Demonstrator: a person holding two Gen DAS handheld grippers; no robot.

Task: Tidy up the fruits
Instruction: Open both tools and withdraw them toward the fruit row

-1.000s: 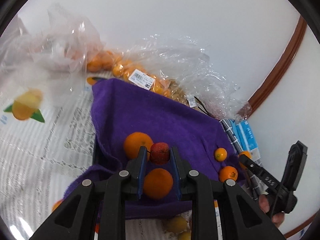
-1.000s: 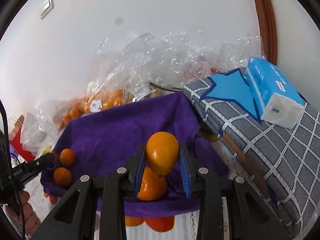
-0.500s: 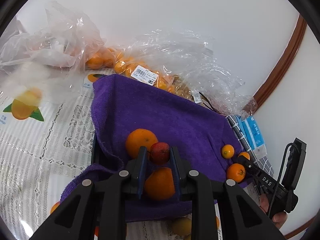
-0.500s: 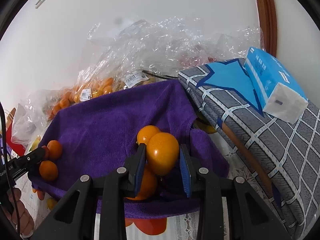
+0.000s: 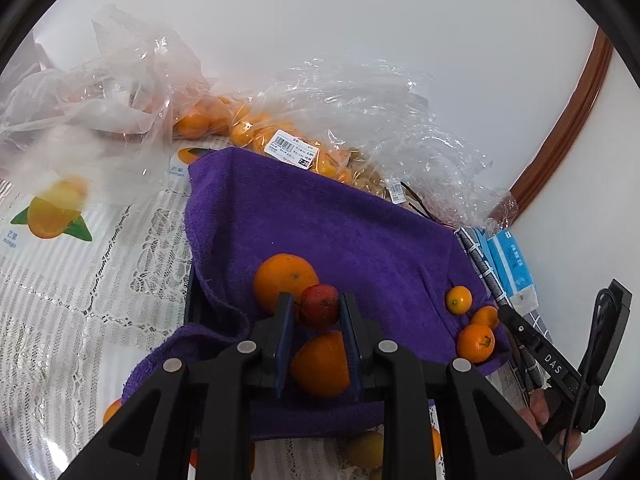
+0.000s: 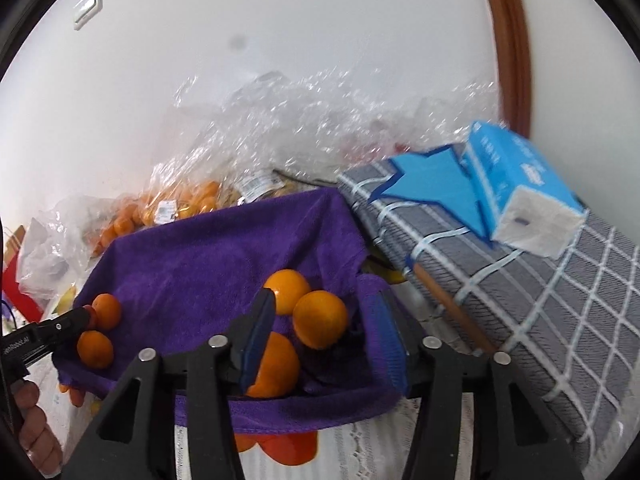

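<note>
Fruit is spread across the purple towel [image 5: 332, 224] that lines the dark tray in front of you. Starting at the far left of your left wrist view, the lace tablecloth [image 5: 76, 280] carries a printed mango picture, and behind it lie clear plastic bags [image 5: 120, 92] with small oranges inside. Moving right onto the towel, 1 large orange [image 5: 285, 280] sits just behind your left gripper [image 5: 316, 312], whose blue pads are closed on a small red fruit [image 5: 320, 306]. Below that fruit, between the fingers, a second orange [image 5: 322, 364] rests on the towel. Further right, 3 small oranges [image 5: 474, 342] cluster at the towel's right edge, close to the tip of your other tool.

In your right wrist view, again from the left, 2 oranges [image 6: 96, 348] lie at the towel's left end beside the tip of your left tool. In the middle, your right gripper [image 6: 324, 332] stands wide, its pads clear of the 3 oranges [image 6: 320, 318] grouped between and just beyond them on the towel. To the right, a grey checked cushion [image 6: 520, 300] with a blue star lies against the tray, and a blue tissue pack [image 6: 524, 184] rests on top of it.
</note>
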